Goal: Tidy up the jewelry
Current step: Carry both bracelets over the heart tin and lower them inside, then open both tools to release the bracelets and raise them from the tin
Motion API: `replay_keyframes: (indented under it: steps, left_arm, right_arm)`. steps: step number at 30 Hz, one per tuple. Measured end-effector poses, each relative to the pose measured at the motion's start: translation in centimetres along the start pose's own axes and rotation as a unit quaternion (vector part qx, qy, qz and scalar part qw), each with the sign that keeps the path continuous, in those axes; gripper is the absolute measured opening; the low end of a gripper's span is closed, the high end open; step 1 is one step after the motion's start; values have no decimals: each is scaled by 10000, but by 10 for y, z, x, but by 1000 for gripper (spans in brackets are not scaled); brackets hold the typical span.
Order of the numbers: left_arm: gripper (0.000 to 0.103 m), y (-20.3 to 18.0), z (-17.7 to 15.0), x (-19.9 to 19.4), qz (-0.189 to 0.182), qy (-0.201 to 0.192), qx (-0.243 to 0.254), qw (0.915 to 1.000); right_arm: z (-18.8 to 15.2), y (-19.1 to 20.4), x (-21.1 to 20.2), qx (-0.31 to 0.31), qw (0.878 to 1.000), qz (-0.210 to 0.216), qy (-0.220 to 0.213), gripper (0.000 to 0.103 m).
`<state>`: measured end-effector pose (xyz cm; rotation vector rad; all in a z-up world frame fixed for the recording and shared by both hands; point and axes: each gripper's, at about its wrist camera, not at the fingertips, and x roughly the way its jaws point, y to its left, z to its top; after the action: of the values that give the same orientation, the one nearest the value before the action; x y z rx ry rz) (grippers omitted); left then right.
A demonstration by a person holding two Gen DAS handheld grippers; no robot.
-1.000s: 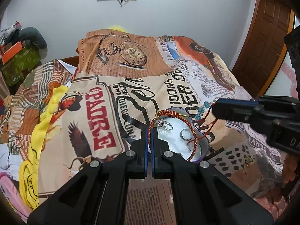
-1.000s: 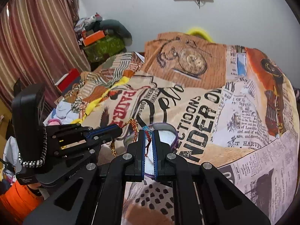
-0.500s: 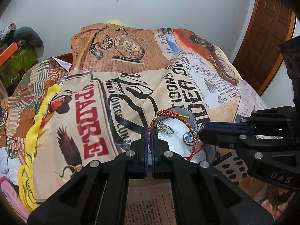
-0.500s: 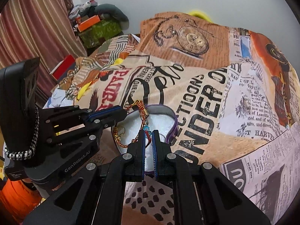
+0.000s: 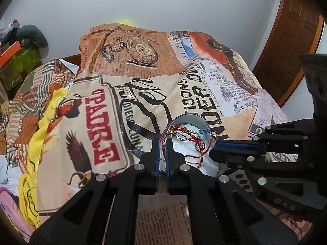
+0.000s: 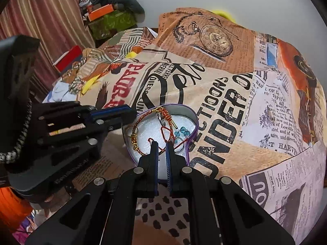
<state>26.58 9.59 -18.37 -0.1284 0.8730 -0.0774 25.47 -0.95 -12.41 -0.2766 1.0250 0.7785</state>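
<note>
A heart-shaped tin (image 5: 190,116) with a purple rim (image 6: 196,120) and white foam lining sits on the bed. A red and gold cord bracelet (image 5: 175,127) lies slack inside it, its blue beads (image 6: 183,131) resting on the foam. My left gripper (image 5: 163,143) pinches the braided loop at the tin's near left edge, and its jaws are just starting to open. My right gripper (image 6: 161,145) is shut on a thin red strand over the tin's near side. A silver ring (image 5: 179,136) also lies on the foam. Each gripper shows in the other's view: right gripper (image 5: 214,145), left gripper (image 6: 122,110).
The tin rests on a bedspread (image 5: 204,94) printed with newspaper and a pocket watch. A yellow cloth (image 5: 38,134) trails down the bed's left side. Boxes and clutter (image 6: 106,18) stand by a striped curtain (image 6: 40,20). A wooden door (image 5: 290,40) is at the right.
The right gripper came in and down over the tin with the bracelet's tail. The blue beads, earlier hanging outside the tin, now lie on the foam, and the cord has gone slack.
</note>
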Motion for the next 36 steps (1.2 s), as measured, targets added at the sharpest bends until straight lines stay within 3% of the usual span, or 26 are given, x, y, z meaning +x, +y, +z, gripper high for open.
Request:
replay_keyframes:
  steps: [5,7,10,15,27,36]
  left_arm:
    - [8,0,-2,-17,62,-94,44,9999]
    - [8,-1,-4,-25,88,-125,69,9999]
    - [13,-3,-7,-35,91,-161,63,9998]
    - [27,-11,-10,-54,96,-268,96,9995]
    - [35,-49,-19,-91,-41,-439,411,9982]
    - [36,-88,-34,-83,-300,-215,735,9966]
  right_arm:
    - [-2,5,-7,-144,9996,-238,-47,16]
    - [-3,6,-12,-156,9994,-290,-104,26]
    - [-6,8,-22,-183,9987,-416,-229,34]
    - [-9,7,-44,-106,9980,-465,-424,34]
    - [-38,-16,-111,255,9924,-654,-1008,34]
    - [-72,-39,-125,451,9918,-758,-921,34]
